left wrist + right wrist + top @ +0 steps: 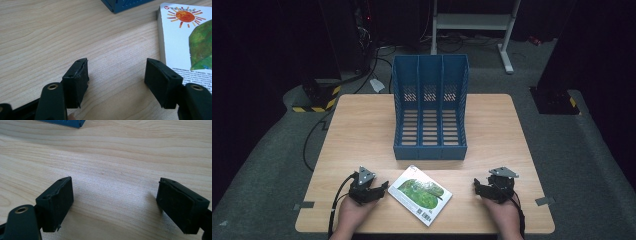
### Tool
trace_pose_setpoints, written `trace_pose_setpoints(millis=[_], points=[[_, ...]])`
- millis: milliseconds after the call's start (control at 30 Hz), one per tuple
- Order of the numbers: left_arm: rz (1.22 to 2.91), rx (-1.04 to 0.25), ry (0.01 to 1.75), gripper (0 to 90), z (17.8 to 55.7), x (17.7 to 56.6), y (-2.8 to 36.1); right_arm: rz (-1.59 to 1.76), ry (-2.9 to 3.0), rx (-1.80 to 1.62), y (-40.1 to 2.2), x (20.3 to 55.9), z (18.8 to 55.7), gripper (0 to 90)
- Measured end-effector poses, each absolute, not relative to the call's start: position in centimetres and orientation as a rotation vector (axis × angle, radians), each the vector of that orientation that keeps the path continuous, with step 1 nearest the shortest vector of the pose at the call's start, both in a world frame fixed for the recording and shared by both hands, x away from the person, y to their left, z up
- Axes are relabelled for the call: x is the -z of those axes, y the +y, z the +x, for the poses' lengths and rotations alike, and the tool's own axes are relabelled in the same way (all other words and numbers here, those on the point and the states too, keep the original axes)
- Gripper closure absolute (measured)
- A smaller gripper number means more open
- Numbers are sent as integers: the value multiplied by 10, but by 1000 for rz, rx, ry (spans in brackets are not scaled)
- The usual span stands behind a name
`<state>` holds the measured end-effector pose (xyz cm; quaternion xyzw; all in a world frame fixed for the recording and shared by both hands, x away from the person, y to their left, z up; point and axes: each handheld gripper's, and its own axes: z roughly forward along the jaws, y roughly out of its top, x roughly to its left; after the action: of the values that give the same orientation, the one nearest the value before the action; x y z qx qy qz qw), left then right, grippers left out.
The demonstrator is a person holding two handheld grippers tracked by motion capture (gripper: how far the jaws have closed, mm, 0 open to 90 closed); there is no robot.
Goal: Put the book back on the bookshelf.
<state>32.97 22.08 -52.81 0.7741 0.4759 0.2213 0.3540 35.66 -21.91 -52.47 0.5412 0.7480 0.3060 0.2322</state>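
Note:
A white book point(420, 194) with a green leaf and an orange sun on its cover lies flat near the table's front edge, turned at an angle. My left gripper point(385, 187) rests just left of it, open, with bare wood between its jaws; in the left gripper view point(116, 68) the book point(186, 37) lies right beside the right-hand jaw. My right gripper point(476, 187) sits to the book's right with a gap of bare wood between them, also open point(115, 187) and holding nothing. A blue three-slot file rack point(430, 107) stands behind the book at mid table.
The wooden table point(362, 130) has open wood on both sides of the rack. A corner of the rack's base point(125, 5) shows at the top of the left gripper view, and another corner point(67, 123) in the right gripper view. Cables and a white stand's legs point(507, 50) lie on the floor beyond.

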Motion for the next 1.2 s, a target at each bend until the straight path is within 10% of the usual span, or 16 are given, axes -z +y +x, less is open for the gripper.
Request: trace_pose_setpoints(millis=[1200], points=[[1973, -550, 1245, 357, 329, 520, 230, 1459, 2104, -874, -225, 524, 356, 135]])
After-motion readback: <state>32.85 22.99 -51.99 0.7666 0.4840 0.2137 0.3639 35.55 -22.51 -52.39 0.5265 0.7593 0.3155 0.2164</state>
